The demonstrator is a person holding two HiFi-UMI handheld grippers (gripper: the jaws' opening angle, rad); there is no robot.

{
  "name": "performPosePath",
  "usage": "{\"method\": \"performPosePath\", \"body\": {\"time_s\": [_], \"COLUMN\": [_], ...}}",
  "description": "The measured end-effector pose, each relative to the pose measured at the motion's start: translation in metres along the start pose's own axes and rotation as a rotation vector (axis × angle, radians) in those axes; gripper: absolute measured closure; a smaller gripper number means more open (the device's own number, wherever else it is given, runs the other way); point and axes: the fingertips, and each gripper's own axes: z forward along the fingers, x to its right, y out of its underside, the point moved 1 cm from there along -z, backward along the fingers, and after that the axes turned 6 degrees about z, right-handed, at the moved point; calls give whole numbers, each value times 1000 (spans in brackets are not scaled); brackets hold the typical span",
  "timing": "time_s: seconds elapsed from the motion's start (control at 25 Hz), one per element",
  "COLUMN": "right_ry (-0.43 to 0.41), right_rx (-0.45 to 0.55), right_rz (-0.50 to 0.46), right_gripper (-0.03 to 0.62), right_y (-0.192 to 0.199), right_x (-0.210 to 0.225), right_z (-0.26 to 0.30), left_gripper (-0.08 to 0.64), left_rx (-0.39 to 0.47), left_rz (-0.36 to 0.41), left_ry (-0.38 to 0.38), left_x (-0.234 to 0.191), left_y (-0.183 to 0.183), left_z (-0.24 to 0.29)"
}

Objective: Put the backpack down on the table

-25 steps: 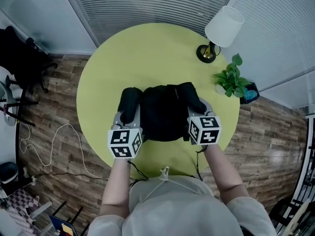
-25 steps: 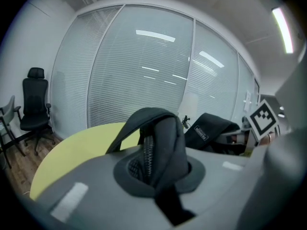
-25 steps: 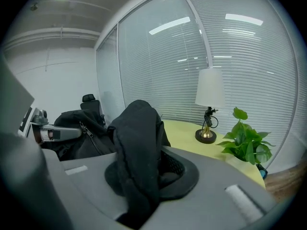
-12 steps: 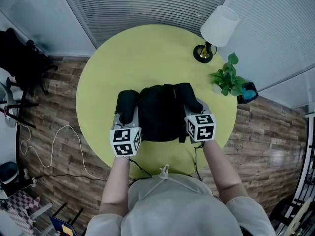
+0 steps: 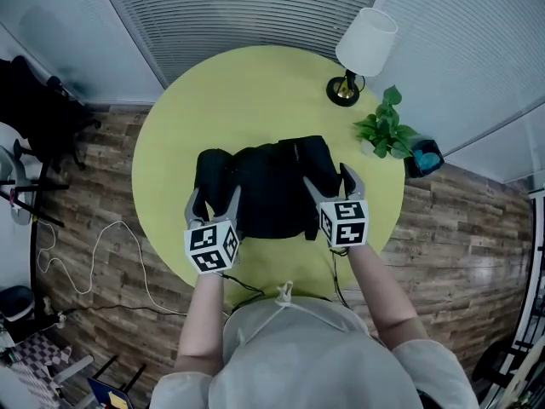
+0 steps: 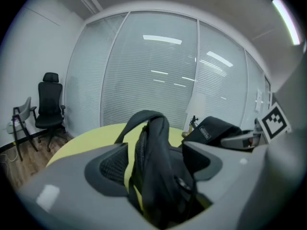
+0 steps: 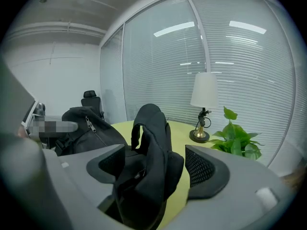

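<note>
A black backpack lies on the round yellow table, near its front edge. My left gripper is at the bag's left shoulder strap. Its jaws are opening, and the strap stands loose between the pads without being pressed. My right gripper is at the right strap. Its jaws are also opening, with that strap slack between them. In the right gripper view the bag's main body sits to the left.
A white-shaded lamp and a potted plant stand at the table's far right rim. A black office chair is off to the left, and a white cable lies on the wooden floor.
Both grippers were shut on the straps and now stand wide, having let them go. Both hands have drawn back a little toward the person. The backpack rests on the table.
</note>
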Motion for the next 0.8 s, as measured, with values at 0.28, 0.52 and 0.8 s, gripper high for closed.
{"method": "performPosePath", "body": {"time_s": [0.28,0.52,0.8], "right_ry": [50,79,37], "right_rx": [74,123,113], "right_rz": [-3,-13,39], "right_gripper": [209,317,592], "right_y": [2,-4,3], "right_x": [0,-5,-16], "right_z": [-41,-80,-112], "left_gripper": [213,340,538], "left_rx": [75,181,199], "left_rz": [38,51,44], "left_ry": [-38,-59,-1], "left_x": [13,38,76], "left_y": [-16,-41,-38], "left_z": [-38,-80,-107]}}
